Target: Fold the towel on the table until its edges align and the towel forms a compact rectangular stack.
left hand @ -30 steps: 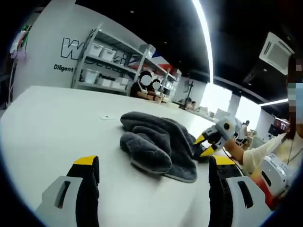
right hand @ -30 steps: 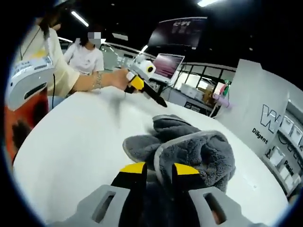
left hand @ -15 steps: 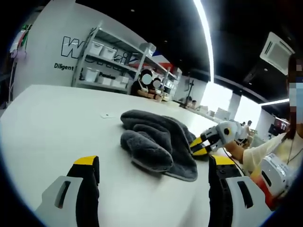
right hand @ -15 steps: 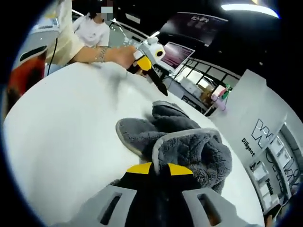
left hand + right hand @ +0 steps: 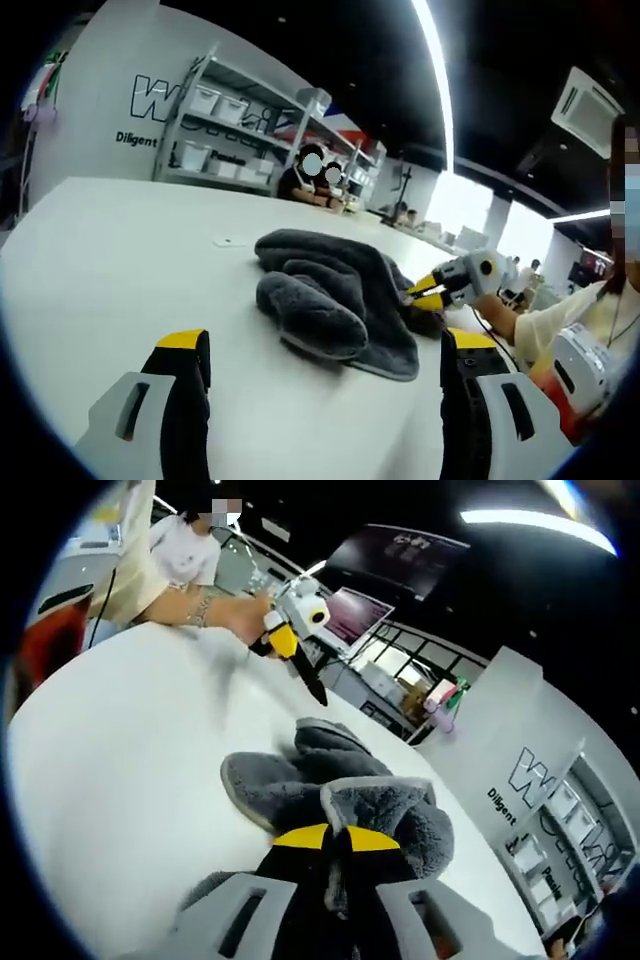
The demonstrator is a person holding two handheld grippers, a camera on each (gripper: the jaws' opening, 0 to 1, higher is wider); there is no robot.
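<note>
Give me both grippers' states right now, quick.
Left gripper: open, holding nothing, short of the grey towel.
Right gripper: shut on the towel's edge.

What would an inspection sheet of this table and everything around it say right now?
Surface: white table, bare around the towel.
Job's things: grey towel lies crumpled in a heap, not yet folded.
Clutter: a small flat scrap lies beyond the towel.
Claws: right claw is shut on a towel edge; left claw is open, short of the towel.
Cables: a thin cord by the person's sleeve.
Surroundings: shelves with boxes, a lettered wall, a screen, seated people.
</note>
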